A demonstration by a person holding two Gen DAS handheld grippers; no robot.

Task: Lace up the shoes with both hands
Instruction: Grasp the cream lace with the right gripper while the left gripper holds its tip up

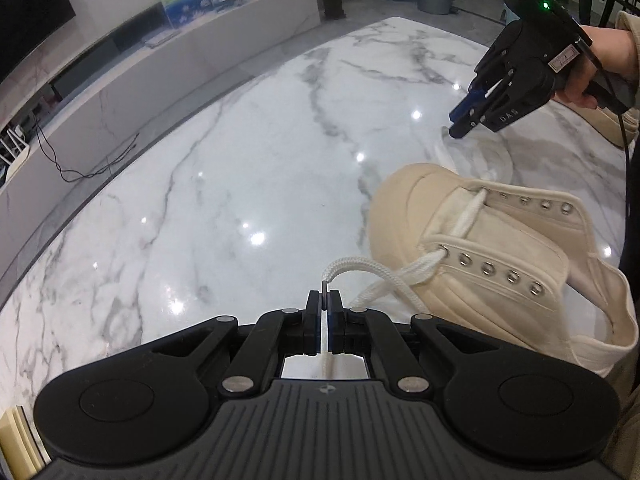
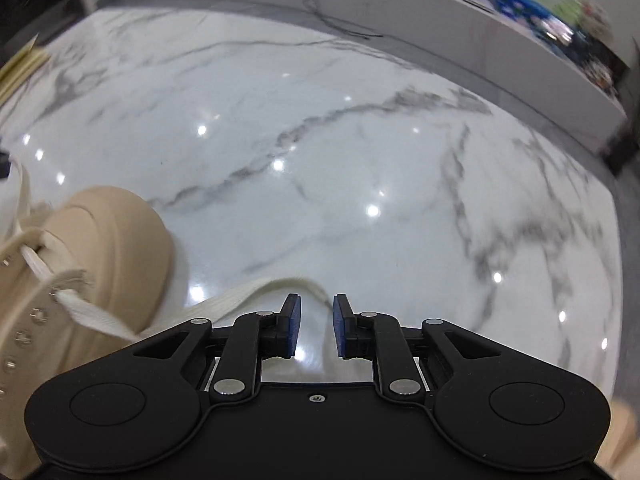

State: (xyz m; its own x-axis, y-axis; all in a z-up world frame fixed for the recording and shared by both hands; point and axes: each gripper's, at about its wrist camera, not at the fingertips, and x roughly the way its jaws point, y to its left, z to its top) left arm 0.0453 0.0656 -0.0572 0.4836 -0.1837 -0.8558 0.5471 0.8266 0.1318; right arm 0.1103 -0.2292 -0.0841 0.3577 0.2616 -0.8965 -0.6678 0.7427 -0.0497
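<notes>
White marble with grey veins makes up the tabletop, and a cream canvas shoe lies on it at the right of the left wrist view, toe toward the upper left. Its heel is cut off by the frame edge there, and in the right wrist view only the blurred toe and some eyelets show at the lower left.

The left claw, at bottom centre of its own view, is clamped on the white lace near its dark tip, which sticks up just above the pads. From there the lace arcs right to the lowest eyelet on the shoe's near side. The shoe sits right of this claw, close by.

The right claw hangs over the tabletop at the upper right of the left view, above the toe and apart from it, held by a hand partly hidden behind it. Its jaws stand apart, with the lace's other end lying on the tabletop below the gap; the pads do not press on it.
</notes>
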